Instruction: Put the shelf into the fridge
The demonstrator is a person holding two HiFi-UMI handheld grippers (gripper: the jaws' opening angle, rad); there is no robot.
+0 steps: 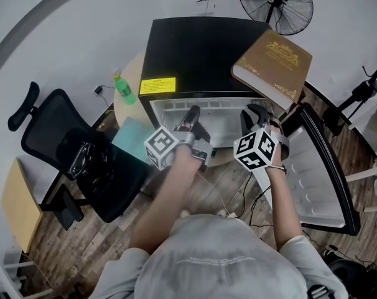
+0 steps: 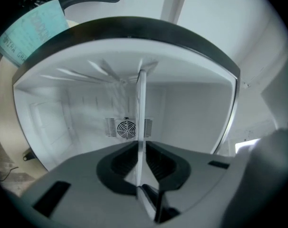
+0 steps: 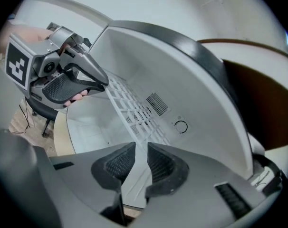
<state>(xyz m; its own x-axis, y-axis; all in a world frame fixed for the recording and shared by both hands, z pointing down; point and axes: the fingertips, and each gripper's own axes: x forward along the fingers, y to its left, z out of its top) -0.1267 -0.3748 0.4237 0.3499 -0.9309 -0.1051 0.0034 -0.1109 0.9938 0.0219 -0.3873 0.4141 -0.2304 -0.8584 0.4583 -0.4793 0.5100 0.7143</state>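
Pale walls and a wood floor surround a round surface carrying a black fridge, its door swung open to the right. The left gripper has its jaws clamped on the near edge of the white lattice shelf, which reaches into the fridge's white cavity. The right gripper holds its jaws slightly apart with nothing between them; the shelf lies just ahead of them. Only the left gripper view shows the shelf edge-on, as a thin strip. Only the head view shows the brown book on top of the fridge.
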